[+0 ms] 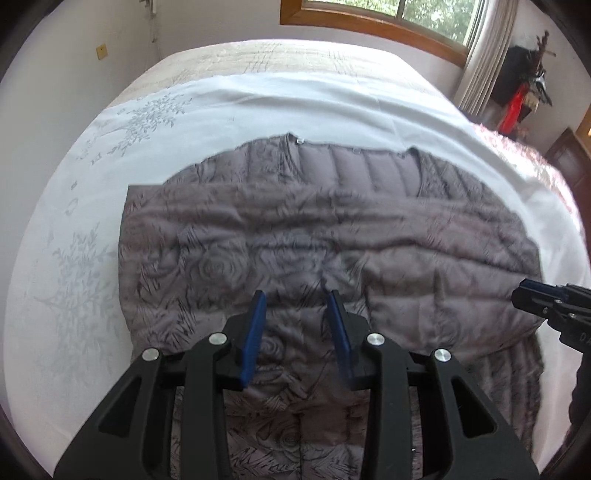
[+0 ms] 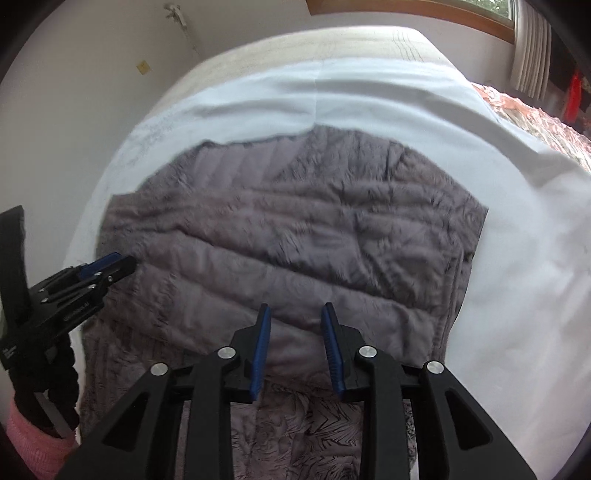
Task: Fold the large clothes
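Observation:
A large grey quilted jacket (image 1: 295,229) with a rose pattern lies spread on a white sheet (image 1: 258,103) on a bed. Its sleeves are folded across the body. It also shows in the right wrist view (image 2: 295,221). My left gripper (image 1: 297,295) hovers over the jacket's near part, jaws open and empty. My right gripper (image 2: 295,310) hovers over the jacket's near right part, jaws open and empty. The right gripper shows at the right edge of the left wrist view (image 1: 524,291). The left gripper shows at the left of the right wrist view (image 2: 118,262).
The bed has a beige cover (image 1: 280,55) at its far end and a pink patterned blanket (image 1: 517,147) at the right. A wall stands at the left, a window (image 1: 388,11) and curtain (image 1: 487,48) beyond the bed. Dark furniture (image 1: 569,155) stands at far right.

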Demonstrator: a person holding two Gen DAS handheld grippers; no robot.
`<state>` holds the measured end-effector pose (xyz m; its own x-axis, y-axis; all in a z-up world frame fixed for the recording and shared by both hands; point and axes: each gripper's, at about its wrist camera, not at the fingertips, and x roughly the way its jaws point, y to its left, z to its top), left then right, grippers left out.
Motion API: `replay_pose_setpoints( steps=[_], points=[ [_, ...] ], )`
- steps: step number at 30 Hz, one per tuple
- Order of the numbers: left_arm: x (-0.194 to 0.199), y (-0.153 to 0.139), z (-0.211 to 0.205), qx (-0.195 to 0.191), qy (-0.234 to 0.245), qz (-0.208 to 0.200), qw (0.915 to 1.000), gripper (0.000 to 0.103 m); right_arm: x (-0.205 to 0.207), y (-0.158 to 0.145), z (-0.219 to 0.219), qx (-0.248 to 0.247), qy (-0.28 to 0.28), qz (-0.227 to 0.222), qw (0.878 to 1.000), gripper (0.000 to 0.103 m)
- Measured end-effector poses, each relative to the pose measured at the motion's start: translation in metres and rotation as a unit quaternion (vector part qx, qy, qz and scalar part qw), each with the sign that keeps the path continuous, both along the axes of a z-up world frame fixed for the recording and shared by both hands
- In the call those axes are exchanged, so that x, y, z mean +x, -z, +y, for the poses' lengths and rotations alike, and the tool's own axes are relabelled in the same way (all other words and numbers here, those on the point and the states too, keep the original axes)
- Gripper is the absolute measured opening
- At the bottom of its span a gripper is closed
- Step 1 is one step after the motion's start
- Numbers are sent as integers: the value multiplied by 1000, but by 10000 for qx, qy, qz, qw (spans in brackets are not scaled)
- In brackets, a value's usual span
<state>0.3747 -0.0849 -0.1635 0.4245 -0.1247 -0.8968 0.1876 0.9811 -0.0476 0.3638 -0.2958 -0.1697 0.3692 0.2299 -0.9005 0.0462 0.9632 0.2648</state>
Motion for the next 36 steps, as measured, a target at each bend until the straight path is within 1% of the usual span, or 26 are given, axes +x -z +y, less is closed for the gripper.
replay_pose_setpoints(
  steps=[2, 5, 8, 10, 13, 15, 17, 19, 22, 23, 25, 26, 27, 29, 33, 36],
  points=[
    [2, 15, 3, -47, -47, 174, 9998, 35, -3, 10, 2, -41, -2, 69, 10000, 29],
    [3, 29, 6, -62, -13, 215, 9997, 36, -1, 28, 5, -99, -8, 118, 9999, 29],
    [4, 34, 3, 30, -13, 211, 9998, 36, 0, 37, 9, -231, 19, 91, 9997, 28],
    [4, 36, 1, 57, -70, 210, 9997, 36, -1, 38, 12, -349, 59, 67, 9993, 28],
    [5, 37, 2, 63, -126, 240, 9996, 36, -1, 39, 12, -356, 88, 77, 9993, 28],
    [6, 33, 0, 84, -149, 273, 9995, 36, 0, 35, 10, -242, 75, 134, 9996, 28],
    [3, 26, 1, 97, -129, 297, 9994, 36, -10, 20, 2, -7, 115, 99, 9999, 28],
    [-7, 8, 10, -47, -128, 259, 9996, 35, -33, -5, -8, 195, 126, -235, 9995, 30],
    [-36, -25, 36, -304, -135, 35, 9994, 46, -74, -28, -18, 303, 80, -382, 9988, 35],
    [-51, -37, 50, -330, -143, -71, 9993, 52, -94, -35, -22, 335, 72, -427, 9985, 36],
    [-77, -49, 74, -283, -187, -164, 9993, 58, -130, -42, -29, 323, 70, -476, 9983, 45],
    [-89, -52, 84, -281, -213, -169, 9992, 63, -148, -44, -33, 311, 80, -480, 9983, 47],
    [-106, -55, 100, -252, -259, -143, 9992, 66, -172, -44, -38, 277, 119, -475, 9984, 49],
    [-136, -54, 127, -128, -389, -59, 9991, 67, -202, -43, -44, 261, 203, -428, 9985, 50],
    [-185, -39, 174, -19, -676, 259, 9974, 69, -263, -32, -50, 307, 376, -191, 9986, 51],
    [-215, -26, 193, 45, -817, 451, 9956, 71, -289, -24, -45, 240, 351, -17, 9991, 52]
  ],
)
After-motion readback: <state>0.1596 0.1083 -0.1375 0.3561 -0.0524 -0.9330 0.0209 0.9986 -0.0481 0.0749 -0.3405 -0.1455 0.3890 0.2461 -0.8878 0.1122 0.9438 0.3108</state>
